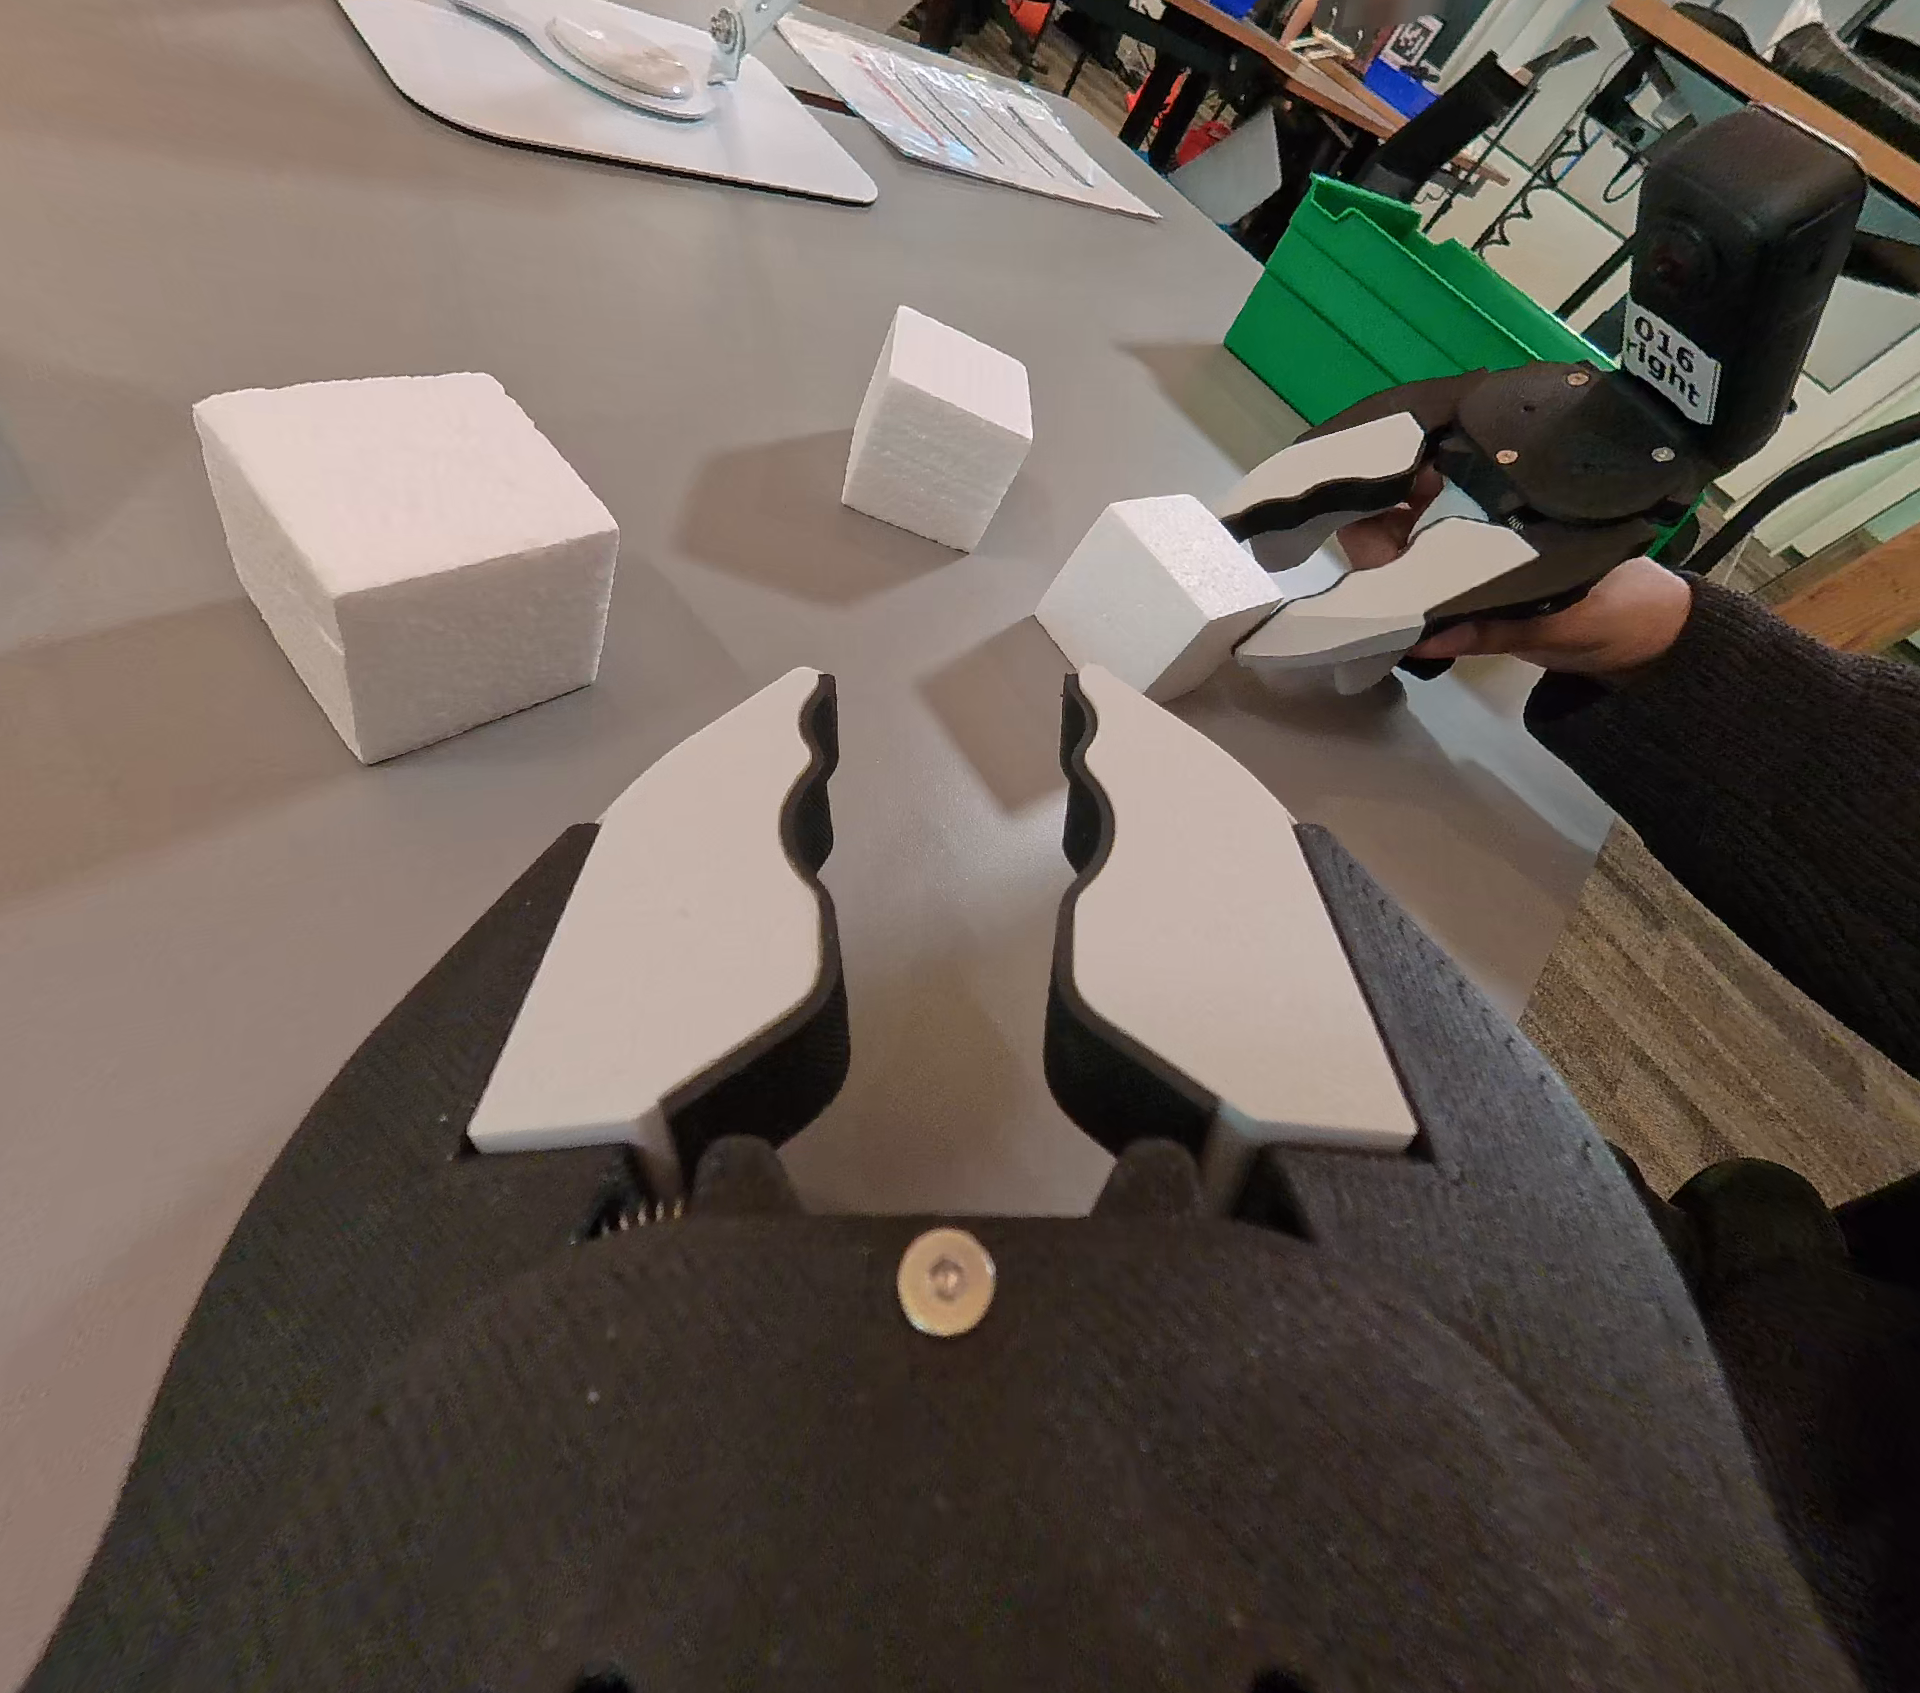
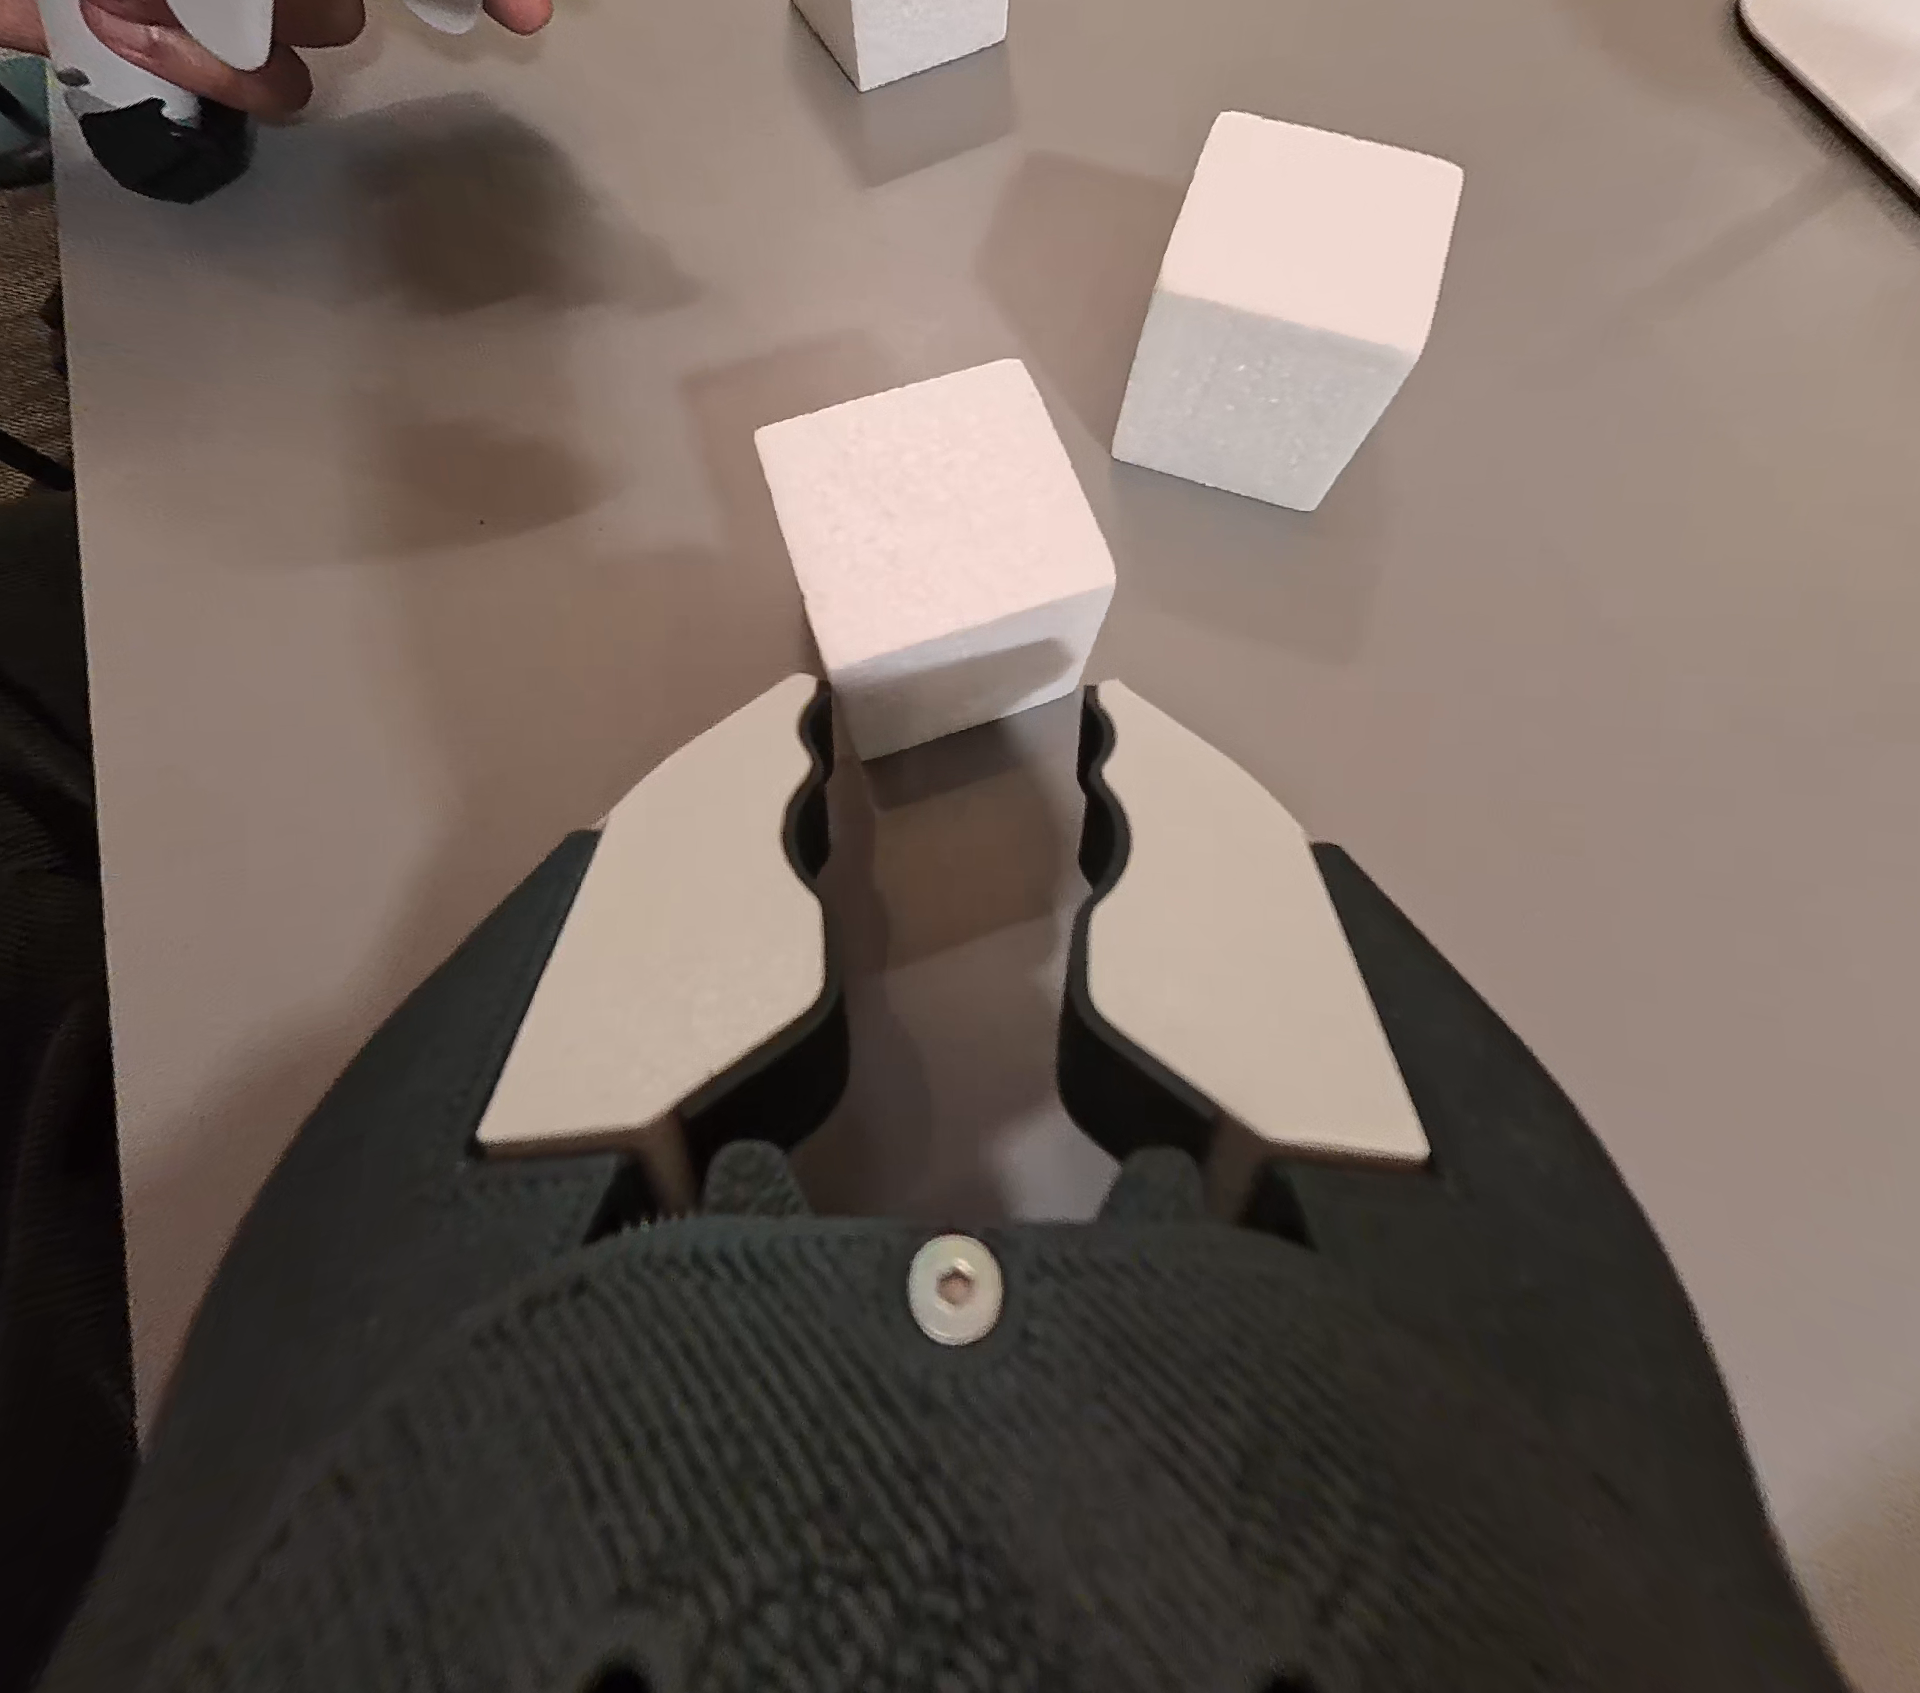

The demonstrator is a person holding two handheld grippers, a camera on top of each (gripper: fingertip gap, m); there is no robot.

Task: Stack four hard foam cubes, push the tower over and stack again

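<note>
Both your grippers spread, nothing held.
Right gripper (image 2: 951,693) tips touch small foam cube (image 2: 935,547); left gripper (image 1: 945,687) hovers over worktop (image 1: 312,916). Right's camera carries a white label (image 1: 1668,367).

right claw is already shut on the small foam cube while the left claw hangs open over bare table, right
Not quite. The right wrist view shows the right claw open, with the small foam cube just past its fingertips, not clamped. The left claw is indeed open over the bare grey table.

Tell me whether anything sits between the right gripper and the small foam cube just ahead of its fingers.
Nothing visible does. The right gripper is open with the small foam cube directly at its fingertips on the grey table; the medium foam cube stands off to one side.
</note>
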